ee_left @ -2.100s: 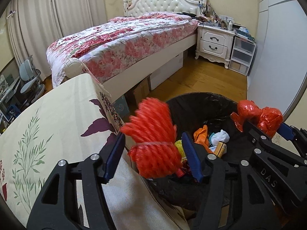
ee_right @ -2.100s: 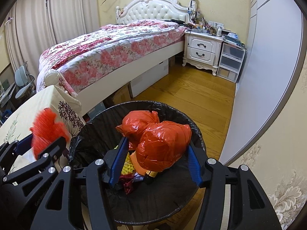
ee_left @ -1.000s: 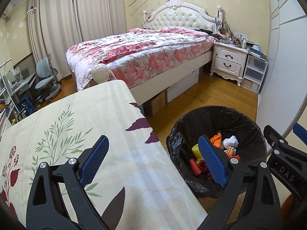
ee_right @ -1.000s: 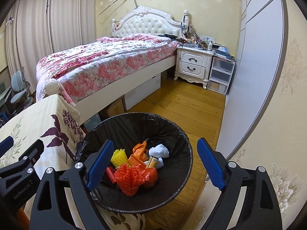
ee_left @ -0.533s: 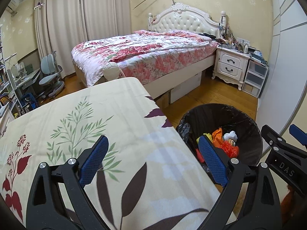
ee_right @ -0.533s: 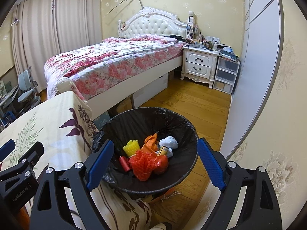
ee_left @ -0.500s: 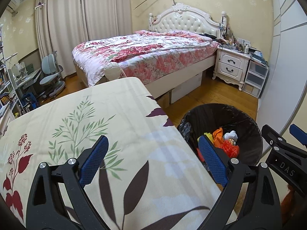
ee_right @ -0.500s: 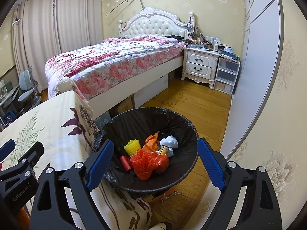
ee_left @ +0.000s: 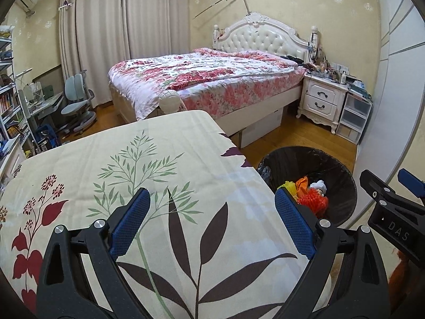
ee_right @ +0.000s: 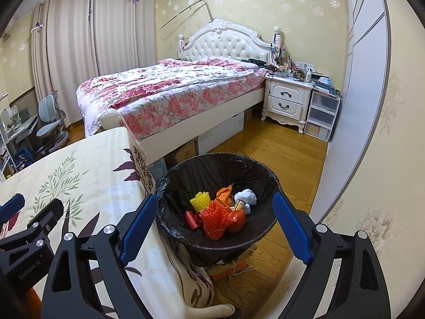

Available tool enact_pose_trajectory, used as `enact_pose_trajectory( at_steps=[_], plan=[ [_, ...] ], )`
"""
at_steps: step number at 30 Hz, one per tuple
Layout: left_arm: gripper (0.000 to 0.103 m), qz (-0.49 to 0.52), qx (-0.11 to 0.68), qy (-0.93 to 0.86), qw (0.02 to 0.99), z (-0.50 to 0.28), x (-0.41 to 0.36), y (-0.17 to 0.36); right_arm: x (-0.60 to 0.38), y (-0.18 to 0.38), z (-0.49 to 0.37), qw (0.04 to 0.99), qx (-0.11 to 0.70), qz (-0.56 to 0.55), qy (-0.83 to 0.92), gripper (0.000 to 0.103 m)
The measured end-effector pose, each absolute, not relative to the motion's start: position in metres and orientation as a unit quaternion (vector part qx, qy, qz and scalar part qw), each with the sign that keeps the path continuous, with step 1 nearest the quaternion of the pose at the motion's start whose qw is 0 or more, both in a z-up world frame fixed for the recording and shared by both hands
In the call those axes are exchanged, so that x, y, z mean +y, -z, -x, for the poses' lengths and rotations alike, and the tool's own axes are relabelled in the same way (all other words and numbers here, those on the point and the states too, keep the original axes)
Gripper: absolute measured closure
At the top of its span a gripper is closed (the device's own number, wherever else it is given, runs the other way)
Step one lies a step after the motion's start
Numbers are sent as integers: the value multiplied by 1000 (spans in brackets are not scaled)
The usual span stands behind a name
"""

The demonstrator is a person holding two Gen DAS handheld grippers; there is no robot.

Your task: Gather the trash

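Between your left gripper's (ee_left: 212,226) blue pads lies a cream tablecloth (ee_left: 164,175) printed with green sprigs, dark brown leaves and red blossoms. Between your right gripper's (ee_right: 215,226) blue pads sits a bin lined with a black bag (ee_right: 212,170), holding an orange-red foam net (ee_right: 215,220), a yellow foam net (ee_right: 199,200), an orange scrap (ee_right: 224,195), a red tube (ee_right: 190,219) and a white wad (ee_right: 246,196). Beyond both, you see a pink-and-red floral bedspread (ee_right: 170,85), a white tufted headboard (ee_right: 225,45), a white nightstand (ee_right: 288,99) and honey-coloured wood floor (ee_right: 279,154).

One trash bin (ee_right: 265,228); one bed (ee_right: 170,90), one nightstand (ee_right: 288,98), one desk chair (ee_right: 49,122)
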State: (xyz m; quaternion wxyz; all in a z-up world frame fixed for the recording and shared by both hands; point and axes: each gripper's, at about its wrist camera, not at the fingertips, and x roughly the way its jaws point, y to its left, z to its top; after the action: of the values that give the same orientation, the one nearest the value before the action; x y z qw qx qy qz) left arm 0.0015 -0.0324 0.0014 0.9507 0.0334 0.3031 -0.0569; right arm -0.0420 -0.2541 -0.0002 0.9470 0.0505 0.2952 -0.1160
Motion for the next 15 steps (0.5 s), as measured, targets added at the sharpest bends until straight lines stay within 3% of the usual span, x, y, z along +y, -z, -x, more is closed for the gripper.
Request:
enact_pose_trajectory(
  at_steps=[15],
  plan=[
    [10,-32,293,60,954,19,-22,-8,-242,-14,64,952,282,-38,110,17]
  ],
)
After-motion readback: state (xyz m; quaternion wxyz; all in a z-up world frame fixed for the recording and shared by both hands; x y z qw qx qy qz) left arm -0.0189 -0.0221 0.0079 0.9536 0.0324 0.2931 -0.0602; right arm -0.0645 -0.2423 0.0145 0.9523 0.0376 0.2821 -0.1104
